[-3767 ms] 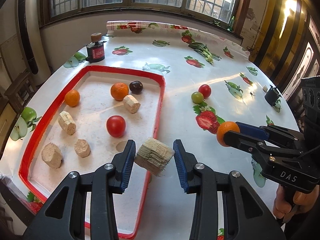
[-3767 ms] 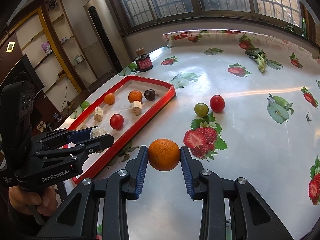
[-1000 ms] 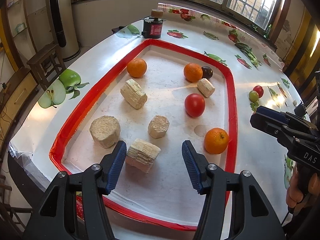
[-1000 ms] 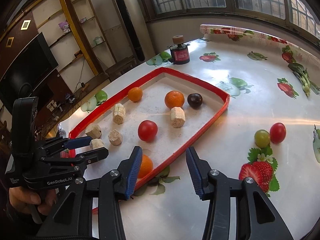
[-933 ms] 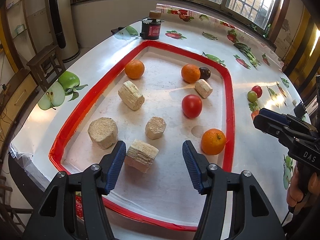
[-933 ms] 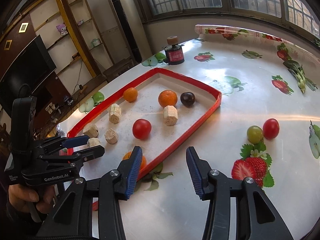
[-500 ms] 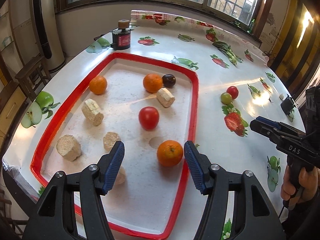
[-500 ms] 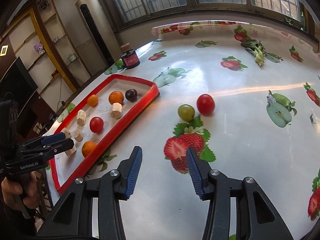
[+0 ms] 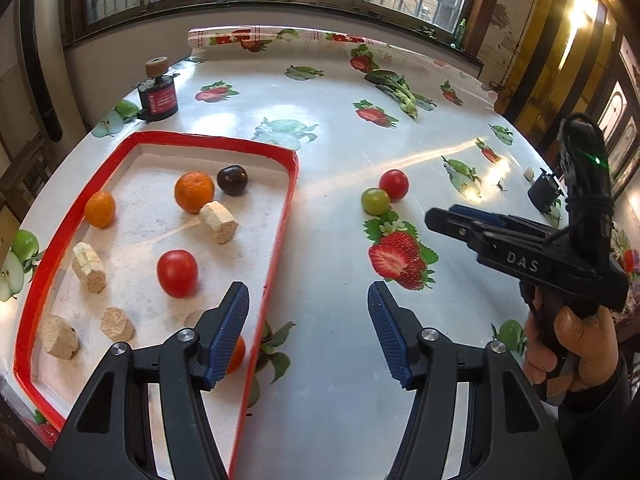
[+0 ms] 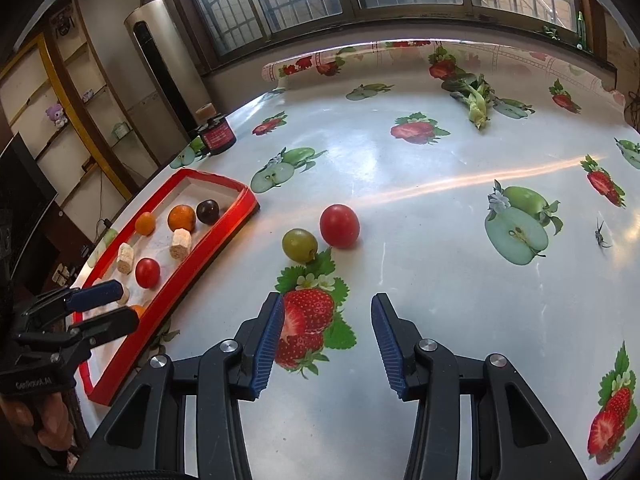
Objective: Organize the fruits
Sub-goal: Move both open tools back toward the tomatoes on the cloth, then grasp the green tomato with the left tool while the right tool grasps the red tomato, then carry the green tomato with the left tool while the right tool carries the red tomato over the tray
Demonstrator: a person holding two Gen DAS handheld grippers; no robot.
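A red-rimmed tray (image 9: pixel 289 200) holds two oranges (image 9: pixel 194 192), a dark plum (image 9: pixel 232 179), a red tomato (image 9: pixel 177 273), several cork pieces (image 9: pixel 218 222) and a third orange (image 9: pixel 236 354) half hidden behind my left finger. A red tomato (image 10: pixel 339 226) and a green fruit (image 10: pixel 300 245) lie on the table right of the tray. My left gripper (image 9: pixel 308 334) is open and empty over the tray's right rim. My right gripper (image 10: pixel 325 340) is open and empty, short of the two loose fruits; it also shows in the left wrist view (image 9: pixel 440 216).
A black jar with a red label (image 9: pixel 157 96) stands behind the tray. Leafy greens (image 10: pixel 476 100) lie at the far side of the table. A small dark object (image 9: pixel 542 194) sits near the right edge. The tablecloth (image 10: pixel 440 168) has printed fruit.
Both grippers have let go: the cork piece and the orange now lie in the tray. Both have swung right, away from the tray toward the loose tomato and green fruit.
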